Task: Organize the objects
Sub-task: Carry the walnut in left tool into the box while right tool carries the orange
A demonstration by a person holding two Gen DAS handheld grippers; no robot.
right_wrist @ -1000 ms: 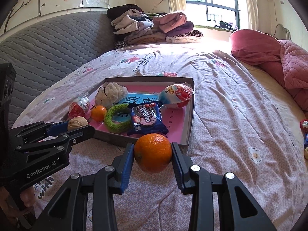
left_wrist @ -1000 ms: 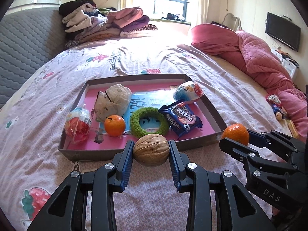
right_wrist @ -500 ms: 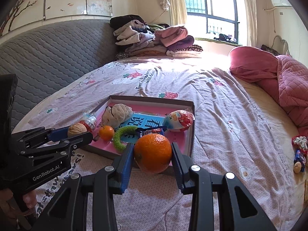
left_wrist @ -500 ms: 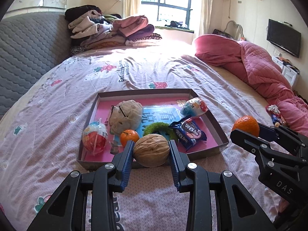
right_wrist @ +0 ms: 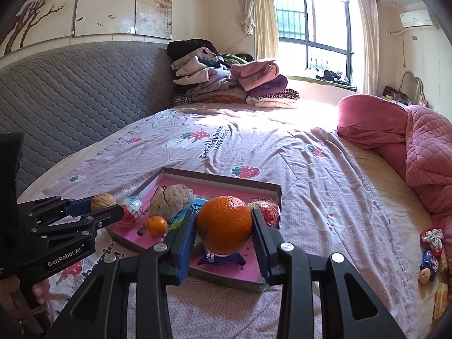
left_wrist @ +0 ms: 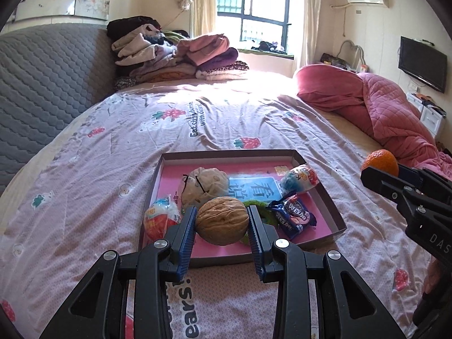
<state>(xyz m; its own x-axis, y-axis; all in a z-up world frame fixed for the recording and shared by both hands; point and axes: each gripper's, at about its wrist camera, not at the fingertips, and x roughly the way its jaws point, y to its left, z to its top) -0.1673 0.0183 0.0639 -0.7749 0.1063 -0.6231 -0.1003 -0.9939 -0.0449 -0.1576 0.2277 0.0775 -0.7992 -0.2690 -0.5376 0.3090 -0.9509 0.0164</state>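
Left gripper (left_wrist: pixel 221 220): jaws closed on a walnut (left_wrist: pixel 222 220), which is clamped between the two blue pads and held in the air above the near edge of a shallow pink-lined box (left_wrist: pixel 322 190). Right gripper (right_wrist: pixel 223 227): jaws closed on a large orange (right_wrist: pixel 224 227), likewise raised over the box's near side (seen from the right wrist view, the walnut-bearing gripper sits off to the left).

Beyond the left jaws, inside the box: a cream plush toy (left_wrist: pixel 204 185), a red-and-white wrapped egg (left_wrist: pixel 161 220) just left of the jaws, a green ring (left_wrist: pixel 261 212) partly hidden behind the right pad, a dark-blue snack packet (left_wrist: pixel 293 216), and a second wrapped egg (left_wrist: pixel 301 178) at the far right corner. A small orange (right_wrist: pixel 156 225) lies in the box left of the right jaws.

The box rests on a bed (left_wrist: pixel 226 118) with a strawberry-print sheet; folded clothes (left_wrist: pixel 175 56) are stacked at its far end, and a pink quilt (left_wrist: pixel 389 113) lies to the right.
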